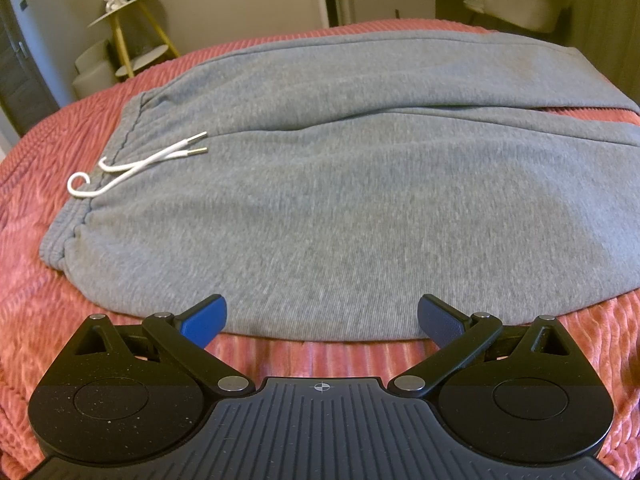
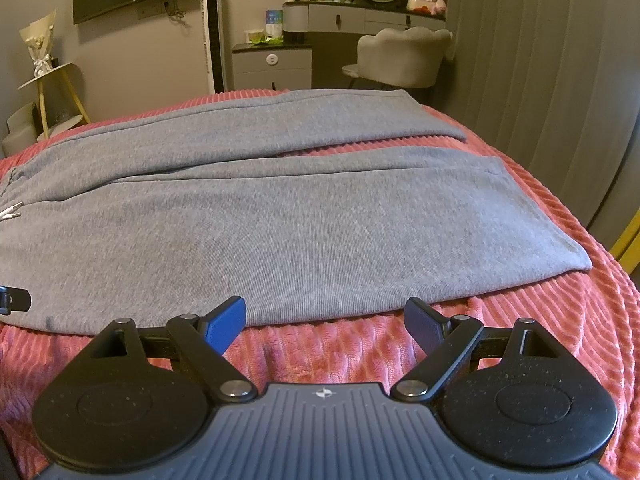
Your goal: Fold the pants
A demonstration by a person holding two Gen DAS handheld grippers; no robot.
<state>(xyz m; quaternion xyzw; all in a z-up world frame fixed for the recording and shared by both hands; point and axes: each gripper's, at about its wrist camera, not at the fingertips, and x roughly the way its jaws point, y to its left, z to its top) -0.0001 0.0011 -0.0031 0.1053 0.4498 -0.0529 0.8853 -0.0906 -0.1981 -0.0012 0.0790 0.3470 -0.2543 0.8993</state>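
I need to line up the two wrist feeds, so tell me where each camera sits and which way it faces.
Left wrist: rides on the left tool, low at the near edge of the grey knit sweatpants, looking across their waistband end with the white drawstring; its open blue-padded fingers show.
Right wrist: rides on the right tool, facing the leg end and a grey dressing table; its open fingers show.
Shared: the sweatpants, the drawstring, the ribbed coral bedspread, the cream shell-backed chair.
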